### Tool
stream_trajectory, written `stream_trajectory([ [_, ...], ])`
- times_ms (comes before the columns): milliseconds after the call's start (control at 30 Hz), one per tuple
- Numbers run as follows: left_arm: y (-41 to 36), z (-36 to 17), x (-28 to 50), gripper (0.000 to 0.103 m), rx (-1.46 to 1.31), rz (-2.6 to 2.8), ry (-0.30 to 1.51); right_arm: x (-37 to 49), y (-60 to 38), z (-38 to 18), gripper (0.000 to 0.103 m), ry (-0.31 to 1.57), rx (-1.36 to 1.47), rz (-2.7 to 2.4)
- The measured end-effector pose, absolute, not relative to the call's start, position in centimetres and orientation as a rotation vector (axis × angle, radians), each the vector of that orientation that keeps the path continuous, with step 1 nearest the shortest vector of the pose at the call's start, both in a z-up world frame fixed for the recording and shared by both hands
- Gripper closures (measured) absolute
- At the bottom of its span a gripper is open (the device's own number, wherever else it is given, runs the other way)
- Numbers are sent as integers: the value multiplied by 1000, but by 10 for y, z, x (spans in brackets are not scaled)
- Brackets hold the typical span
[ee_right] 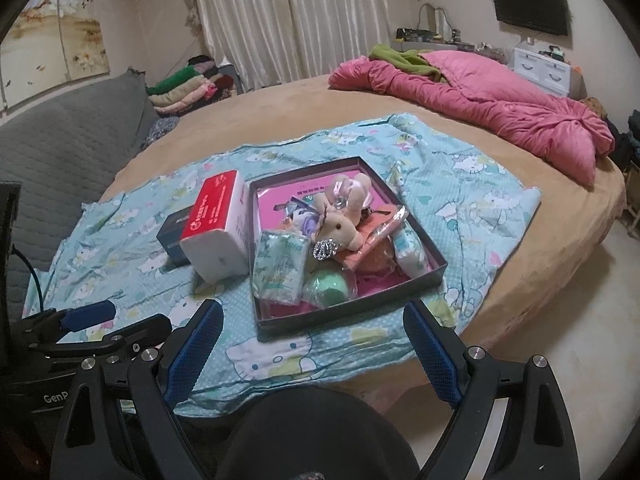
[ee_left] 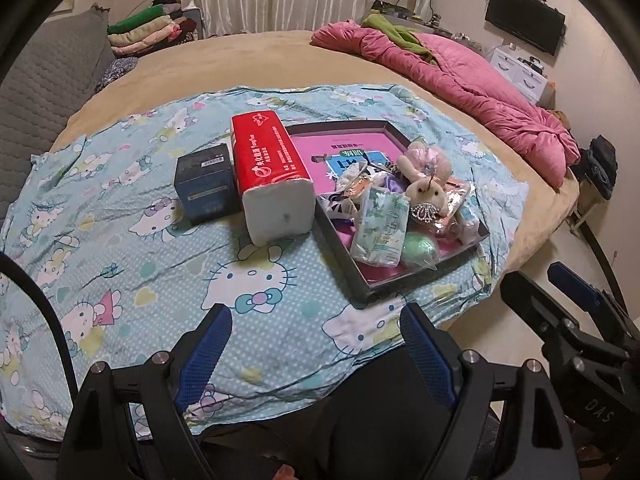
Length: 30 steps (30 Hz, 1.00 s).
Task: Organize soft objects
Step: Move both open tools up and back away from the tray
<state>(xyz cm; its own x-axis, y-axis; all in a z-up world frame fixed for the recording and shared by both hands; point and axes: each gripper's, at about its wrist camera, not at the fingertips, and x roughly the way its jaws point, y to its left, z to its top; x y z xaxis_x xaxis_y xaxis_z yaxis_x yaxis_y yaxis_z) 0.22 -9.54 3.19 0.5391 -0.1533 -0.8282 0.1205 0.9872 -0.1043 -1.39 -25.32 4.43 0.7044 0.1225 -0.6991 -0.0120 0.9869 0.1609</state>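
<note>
Bed carries a tray heaped with plush bunny and tissue packet; tissue brick stands beside. Left tool and right tool hover released, empty. Stage indeterminate: sorted or awaiting sorting.

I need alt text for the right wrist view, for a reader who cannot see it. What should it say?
Open tongs hover at the near edge of a bed, facing a shallow dark box crowded with a plush bunny, a tissue pack and a green ball. Left of the box stand a red tissue brick and a small dark box, all on a cartoon-cat sheet.
</note>
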Motion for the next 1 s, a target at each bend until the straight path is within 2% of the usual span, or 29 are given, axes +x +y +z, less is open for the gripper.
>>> stream_trajectory([
  [1000, -91, 30, 2, 17, -31, -139, 995, -15, -256, 39, 11, 815, 169, 66],
])
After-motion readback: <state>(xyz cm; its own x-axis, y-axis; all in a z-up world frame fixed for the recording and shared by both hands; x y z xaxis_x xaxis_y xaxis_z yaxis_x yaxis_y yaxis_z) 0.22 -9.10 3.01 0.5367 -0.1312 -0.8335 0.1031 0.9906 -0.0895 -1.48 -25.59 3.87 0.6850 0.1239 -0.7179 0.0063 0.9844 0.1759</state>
